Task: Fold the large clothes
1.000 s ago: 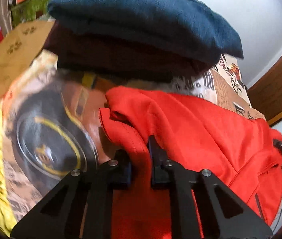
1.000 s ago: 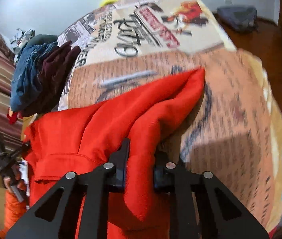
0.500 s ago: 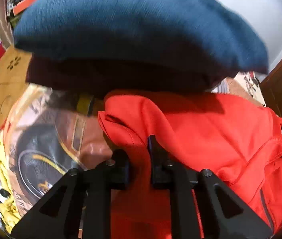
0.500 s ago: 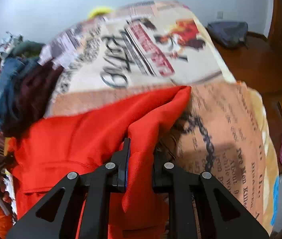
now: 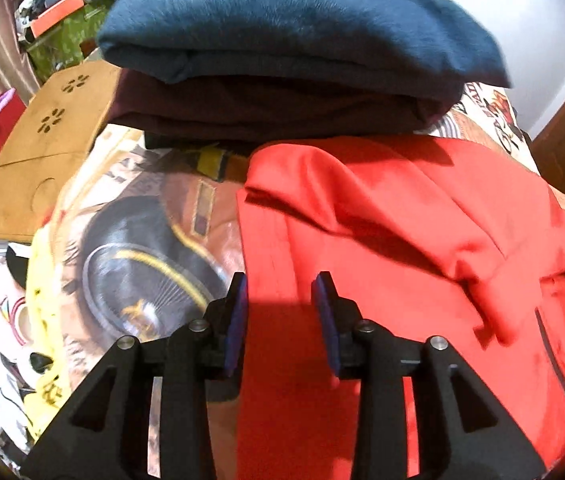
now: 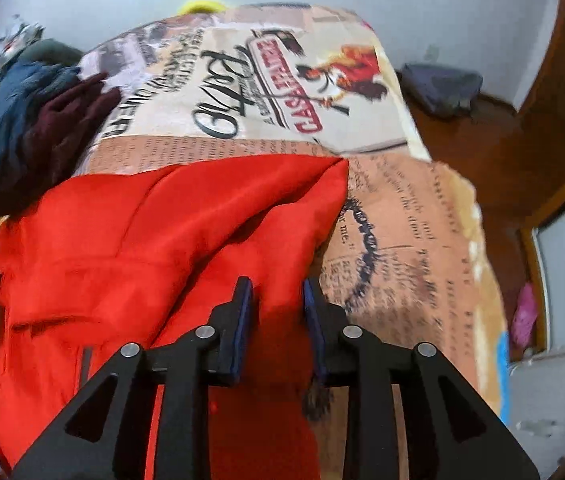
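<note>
A red jacket lies folded on a printed bedspread. In the left wrist view my left gripper hangs over the jacket's left edge; its jaws are opening and the cloth lies flat below them, untouched by the blue pads. In the right wrist view the same red jacket shows its right edge under my right gripper. Those jaws are opening too, with a fold of red cloth between them that the pads no longer pinch.
A folded blue garment sits on a folded maroon one just beyond the jacket. A tan cardboard box stands left of the bed. Bare bedspread extends right of the jacket, then wooden floor with a dark bag.
Both grippers, shut on folds of the red jacket before, have spread their jaws and let the cloth drop flat. Both views swung toward the stack and back.
</note>
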